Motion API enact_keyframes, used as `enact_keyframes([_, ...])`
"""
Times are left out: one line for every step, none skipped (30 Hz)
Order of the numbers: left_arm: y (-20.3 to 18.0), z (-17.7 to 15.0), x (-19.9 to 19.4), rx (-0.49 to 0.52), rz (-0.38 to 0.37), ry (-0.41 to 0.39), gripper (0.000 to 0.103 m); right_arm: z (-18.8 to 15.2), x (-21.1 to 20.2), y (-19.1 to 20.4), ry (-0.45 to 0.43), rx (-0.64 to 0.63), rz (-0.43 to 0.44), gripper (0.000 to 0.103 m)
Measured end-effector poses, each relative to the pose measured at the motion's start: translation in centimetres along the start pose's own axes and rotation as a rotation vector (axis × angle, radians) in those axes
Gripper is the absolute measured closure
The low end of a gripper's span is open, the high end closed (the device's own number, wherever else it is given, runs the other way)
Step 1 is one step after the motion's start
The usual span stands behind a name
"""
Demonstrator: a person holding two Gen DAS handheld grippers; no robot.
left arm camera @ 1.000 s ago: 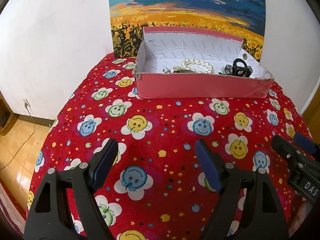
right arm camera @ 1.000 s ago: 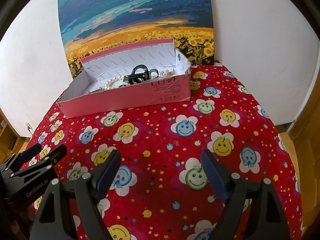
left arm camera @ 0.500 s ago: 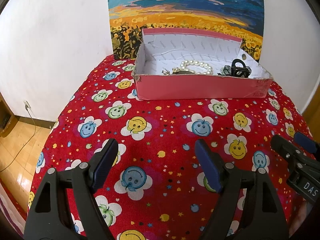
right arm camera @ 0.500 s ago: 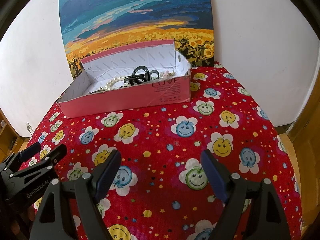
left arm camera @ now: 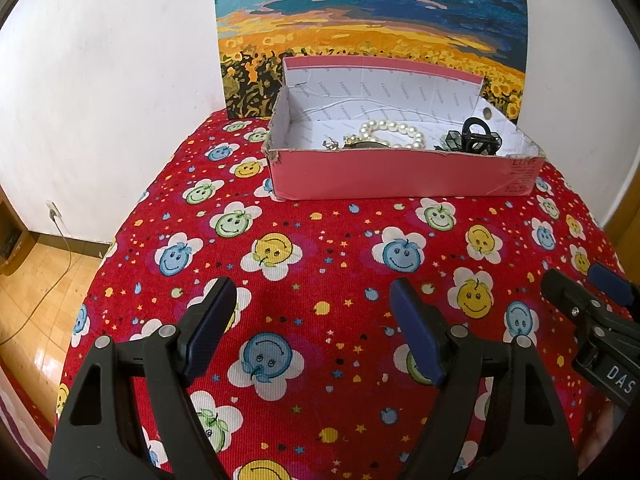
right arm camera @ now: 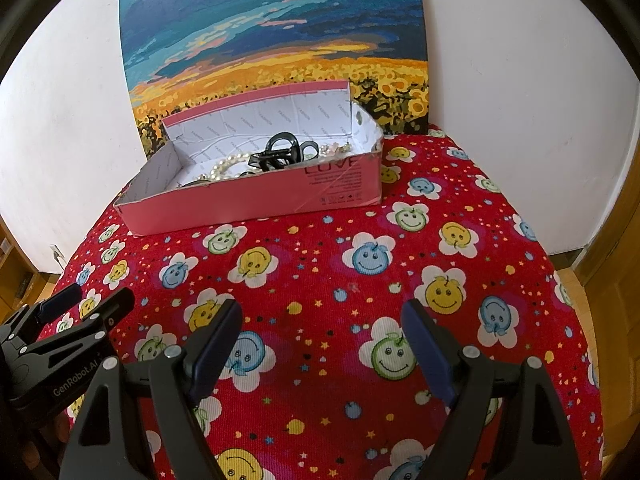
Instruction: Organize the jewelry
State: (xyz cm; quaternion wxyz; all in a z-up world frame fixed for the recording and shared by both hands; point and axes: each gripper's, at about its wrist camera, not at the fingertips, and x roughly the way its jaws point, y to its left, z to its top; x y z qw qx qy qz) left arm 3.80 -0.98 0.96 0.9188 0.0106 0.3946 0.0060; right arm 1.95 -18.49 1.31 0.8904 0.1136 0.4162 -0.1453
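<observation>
Little has moved: both views sit marginally higher. Left gripper [left arm camera: 312,328] and right gripper [right arm camera: 322,340], jaws apart and empty, hover well short of the pink box [left arm camera: 400,178] holding pearl bracelet [left arm camera: 394,134] and black hair claw [left arm camera: 478,136]; either must reach in next, probably.

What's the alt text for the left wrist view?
An open pink cardboard box sits at the far side of a red smiley-flower tablecloth, holding a pearl bracelet and a black hair claw. The left gripper hovers open and empty in the foreground, before a sunflower painting.
</observation>
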Motion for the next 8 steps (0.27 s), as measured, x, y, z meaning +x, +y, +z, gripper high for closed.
enact_keyframes([0.00,0.00,0.00,-0.001,0.000,0.000,0.026,-0.01,-0.03,0.02,0.001,0.001,0.000,0.019])
enact_keyframes([0.01,-0.01,0.02,-0.001,-0.001,0.000,0.026,0.00,-0.02,0.00,0.001,0.001,0.000,0.019])
enact_keyframes([0.01,-0.03,0.00,-0.002,-0.002,0.000,0.026,0.01,-0.02,-0.02,0.000,0.002,0.000,0.019])
enact_keyframes([0.00,-0.01,0.02,-0.003,-0.003,0.001,0.026,0.00,-0.04,0.00,0.001,0.001,0.001,0.019])
enact_keyframes([-0.01,-0.01,0.02,-0.001,-0.003,0.001,0.026,0.01,-0.03,-0.01,0.001,0.002,0.001,0.019])
enact_keyframes([-0.04,-0.01,0.04,0.001,-0.005,0.003,0.026,0.04,-0.02,0.00,0.001,0.000,0.002,0.019])
enact_keyframes([-0.09,0.01,0.07,0.002,-0.007,0.005,0.026,0.01,-0.02,0.01,0.003,-0.003,0.004,0.019])
enact_keyframes([-0.06,0.02,0.10,0.001,-0.010,0.007,0.026,0.04,0.04,0.03,0.008,-0.005,0.010,0.019])
